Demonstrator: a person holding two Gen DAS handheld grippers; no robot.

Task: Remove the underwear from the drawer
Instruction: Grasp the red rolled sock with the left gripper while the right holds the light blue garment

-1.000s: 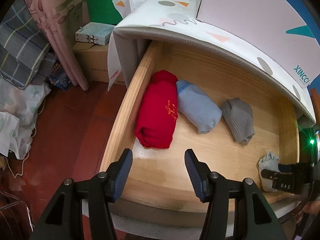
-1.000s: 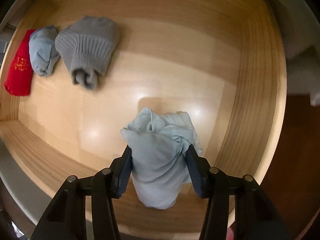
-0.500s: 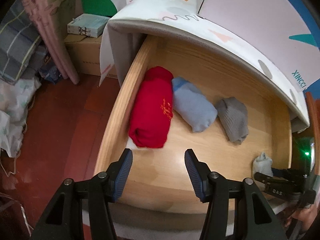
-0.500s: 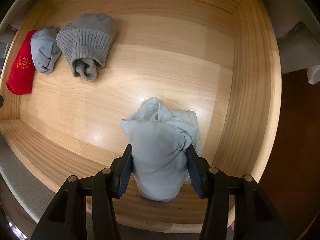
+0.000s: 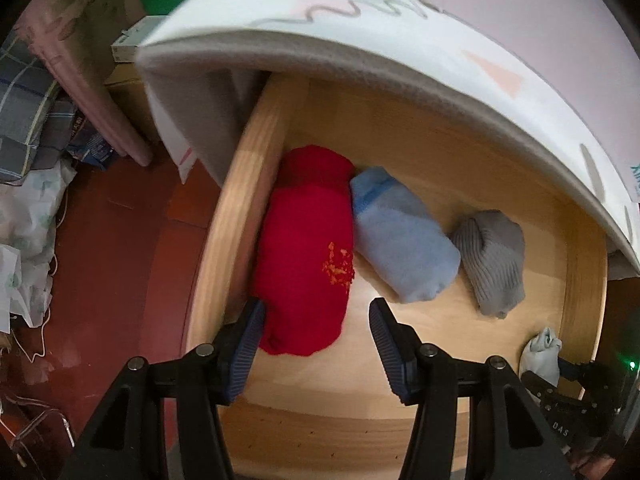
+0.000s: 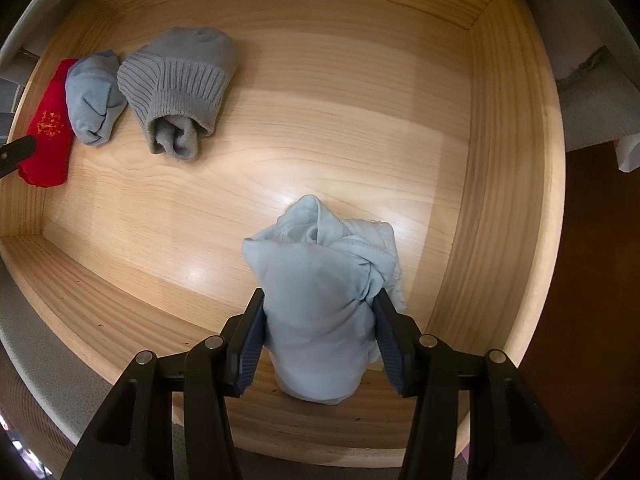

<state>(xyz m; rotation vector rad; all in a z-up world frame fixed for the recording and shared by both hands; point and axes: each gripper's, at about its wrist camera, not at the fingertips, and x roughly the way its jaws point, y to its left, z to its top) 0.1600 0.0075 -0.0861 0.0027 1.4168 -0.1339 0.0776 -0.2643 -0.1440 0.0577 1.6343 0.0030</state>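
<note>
So both grippers are pointing down into the open wooden drawer [image 6: 516,168]. The right gripper [image 6: 320,336] has its fingers [image 6: 251,344] pinched on a pale blue bundle of underwear [image 6: 320,296], squeezing it from both sides near the drawer's front right corner; the bundle looks like it sits at or just off the drawer floor, can't really tell which. In the left wrist view you can spot that same pale bundle [image 5: 542,354] tucked in the corner with the other tool on it. The left gripper [image 5: 316,344] is lined up over the near end of a red roll [image 5: 306,268], which lies right against the left wall of the drawer. Its fingers [image 5: 248,344] are partly spread with nothing clamped: the left one sits just beside the roll's edge, the right one stands clear of it, so no grip yet. Next to the red roll there's a blue roll [image 5: 400,240] touching it, then a grey ribbed roll [image 5: 494,258] just beside that. My read: the right side is at the lift-out stage, the left is at the reaching stage. Next the left needs to drop straddling the red roll and close, without jamming a finger against the wall, while the right lifts straight up over the front board.
</note>
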